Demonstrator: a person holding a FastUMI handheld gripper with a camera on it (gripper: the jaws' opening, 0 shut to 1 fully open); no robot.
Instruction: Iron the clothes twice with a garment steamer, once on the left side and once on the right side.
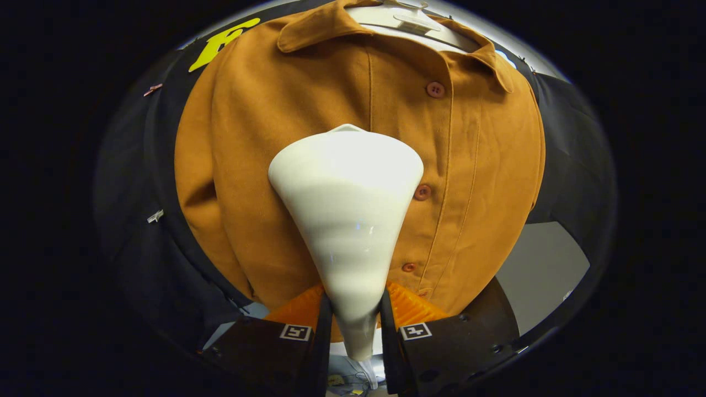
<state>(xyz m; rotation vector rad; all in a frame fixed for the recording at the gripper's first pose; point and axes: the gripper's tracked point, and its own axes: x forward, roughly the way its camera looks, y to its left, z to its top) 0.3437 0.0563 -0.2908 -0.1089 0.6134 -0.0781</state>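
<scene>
A brown button-up shirt (265,138) hangs on a white hanger (411,19) against the booth's black wall. The white cone-shaped garment steamer (347,209) rises between my fingers, its narrow handle pinched by both of them and its wide head up against the shirt's front, just left of the button placket. My gripper (356,314) is shut on the steamer's handle. The head hides the middle of the shirt's chest. Three buttons (422,192) run down the placket to the right of the head.
Black cloth (138,182) surrounds the shirt on both sides. A pale grey surface (543,270) shows beyond the shirt's lower right hem. A white cord and small items (353,380) lie below, between the fingers.
</scene>
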